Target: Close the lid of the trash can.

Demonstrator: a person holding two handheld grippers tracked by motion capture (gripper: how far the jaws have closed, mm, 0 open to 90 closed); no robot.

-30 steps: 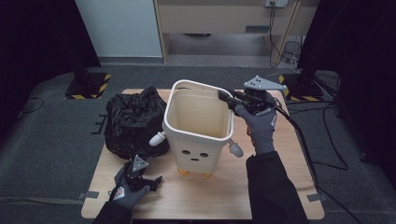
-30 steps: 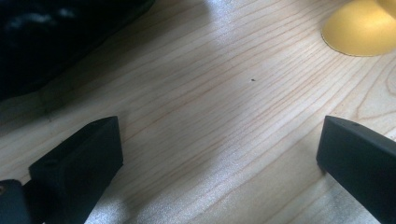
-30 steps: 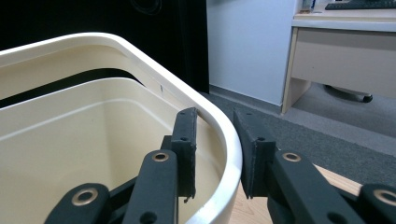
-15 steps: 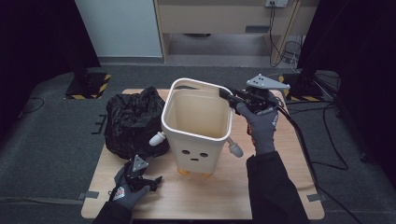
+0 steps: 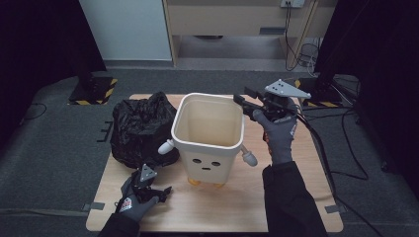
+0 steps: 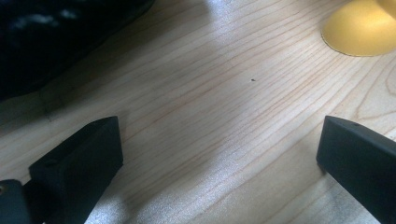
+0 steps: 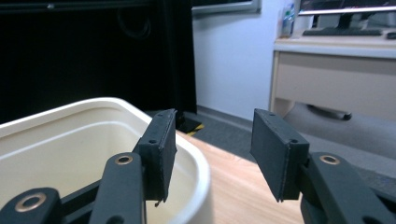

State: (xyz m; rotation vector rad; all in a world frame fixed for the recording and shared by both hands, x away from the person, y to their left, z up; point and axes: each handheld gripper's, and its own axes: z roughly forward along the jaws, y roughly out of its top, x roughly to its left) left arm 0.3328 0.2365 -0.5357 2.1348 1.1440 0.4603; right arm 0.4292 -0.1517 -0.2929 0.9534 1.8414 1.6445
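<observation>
wooden table [image 5: 296, 197]: black bag [image 5: 141, 128] just beside cream bin [image 5: 210, 131]

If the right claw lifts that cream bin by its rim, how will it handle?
The cream bin looks like empty moulded plastic, so probably stiff and light. Gripped at one corner of the rim, it would likely hang tilted. It is tall on small yellow feet, so a push near the top may tip it. The right claw has just been opening, nothing pressed between its jaws.
</observation>
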